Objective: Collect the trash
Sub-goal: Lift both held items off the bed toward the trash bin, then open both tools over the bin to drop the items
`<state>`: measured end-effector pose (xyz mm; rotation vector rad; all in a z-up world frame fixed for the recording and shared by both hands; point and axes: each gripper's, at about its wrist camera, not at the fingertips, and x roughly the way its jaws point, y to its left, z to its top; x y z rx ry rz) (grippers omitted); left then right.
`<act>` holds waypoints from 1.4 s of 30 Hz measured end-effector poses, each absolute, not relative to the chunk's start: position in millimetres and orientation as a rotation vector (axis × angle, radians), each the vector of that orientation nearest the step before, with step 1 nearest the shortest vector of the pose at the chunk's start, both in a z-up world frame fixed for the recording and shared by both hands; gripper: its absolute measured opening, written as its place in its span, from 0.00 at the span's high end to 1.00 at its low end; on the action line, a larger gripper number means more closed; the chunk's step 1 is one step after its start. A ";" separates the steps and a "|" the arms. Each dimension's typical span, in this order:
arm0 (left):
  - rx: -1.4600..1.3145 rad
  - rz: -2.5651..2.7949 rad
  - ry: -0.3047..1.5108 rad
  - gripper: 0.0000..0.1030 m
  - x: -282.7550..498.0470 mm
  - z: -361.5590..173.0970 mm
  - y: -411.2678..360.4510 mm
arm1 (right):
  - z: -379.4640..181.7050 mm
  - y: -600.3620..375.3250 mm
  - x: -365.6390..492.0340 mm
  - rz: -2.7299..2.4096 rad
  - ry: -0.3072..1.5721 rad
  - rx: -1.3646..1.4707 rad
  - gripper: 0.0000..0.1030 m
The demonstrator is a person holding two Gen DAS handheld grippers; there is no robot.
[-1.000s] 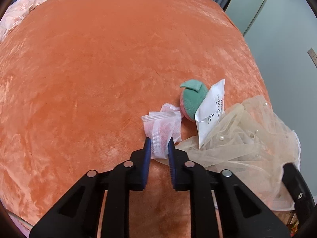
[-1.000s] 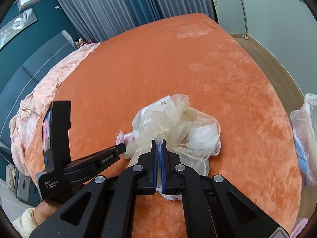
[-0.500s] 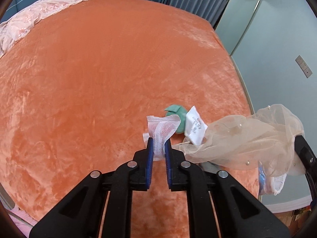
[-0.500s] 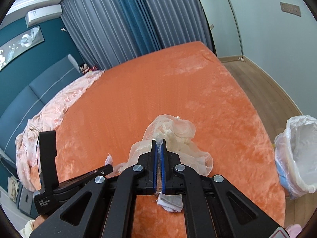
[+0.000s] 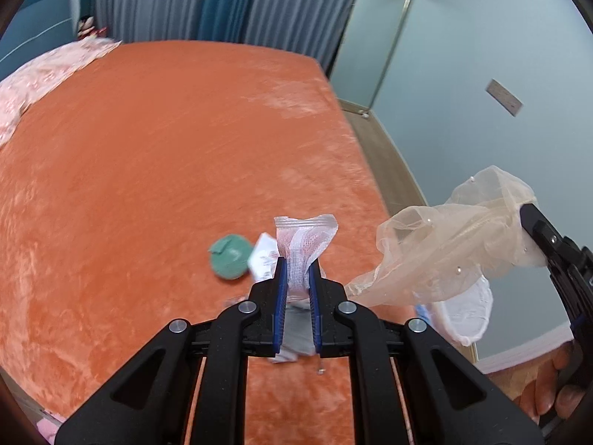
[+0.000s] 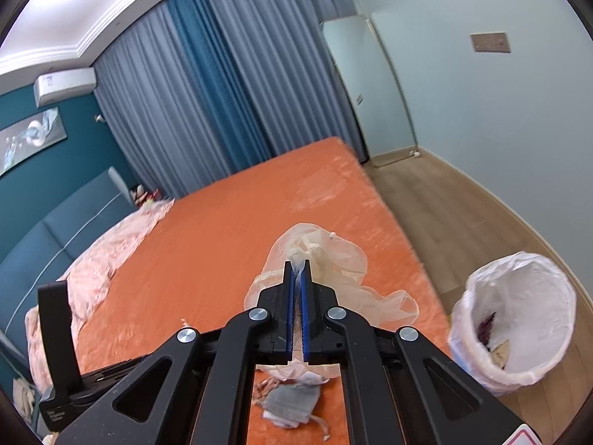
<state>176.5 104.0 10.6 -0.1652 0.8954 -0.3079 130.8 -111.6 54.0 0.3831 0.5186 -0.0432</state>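
Note:
My left gripper [image 5: 295, 263] is shut on a clear plastic wrapper with red print [image 5: 304, 239] and holds it above the orange bed [image 5: 148, 170]. My right gripper [image 6: 297, 269] is shut on a beige pearl-dotted mesh bag [image 6: 333, 259], which hangs in the air; it also shows in the left wrist view [image 5: 444, 244]. A green round item [image 5: 229, 256] and a white packet [image 5: 264, 256] lie on the bed below. A grey face mask [image 6: 292, 400] lies on the bed under the right gripper.
A bin lined with a white bag [image 6: 519, 319] stands on the wooden floor right of the bed; it also shows in the left wrist view [image 5: 467, 307]. A pink quilt [image 6: 107, 256] lies at the bed's left. Curtains [image 6: 207, 92] and a mirror [image 6: 367, 85] stand behind.
Both grippers have risen from the bed, each lifting its item. The mesh bag has come off the pile and now hangs in the air. The bin has come into fuller view.

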 end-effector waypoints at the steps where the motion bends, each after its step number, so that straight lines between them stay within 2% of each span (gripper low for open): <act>1: -0.154 -0.322 0.889 0.89 175.0 14.7 96.2 | 57.5 -119.1 126.4 -0.061 0.506 0.386 0.97; 8: -0.086 -0.473 0.862 0.89 159.9 37.6 22.3 | 69.0 -186.7 93.8 -0.204 0.446 0.426 0.97; 17: -0.029 -0.642 0.866 0.89 152.0 47.6 -61.9 | 55.4 -263.5 52.8 -0.375 0.421 0.489 0.97; 34: 0.072 -0.819 0.935 0.88 151.1 12.9 -191.8 | -10.5 -328.7 46.5 -0.496 0.527 0.560 0.97; 35: 0.077 -0.823 0.937 0.87 150.8 10.9 -197.5 | -13.5 -329.2 47.8 -0.494 0.535 0.562 0.96; 36: 0.080 -0.828 0.939 0.87 150.1 8.7 -202.3 | -15.9 -328.3 47.6 -0.491 0.543 0.564 0.91; 38: 0.081 -0.824 0.943 0.77 149.7 7.0 -207.7 | -19.5 -325.3 49.1 -0.492 0.557 0.560 0.88; 39: 0.082 -0.818 0.942 0.66 149.7 6.0 -208.6 | -20.9 -323.9 50.6 -0.490 0.566 0.554 0.88; 40: 0.084 -0.803 0.939 0.57 149.6 5.3 -208.9 | -20.9 -323.9 51.8 -0.488 0.573 0.549 0.84; 41: 0.086 -0.789 0.934 0.55 149.5 4.7 -208.0 | -20.9 -322.7 53.1 -0.488 0.578 0.543 0.80; 42: 0.089 -0.782 0.932 0.53 149.4 3.8 -207.2 | -20.7 -321.6 53.4 -0.490 0.580 0.536 0.70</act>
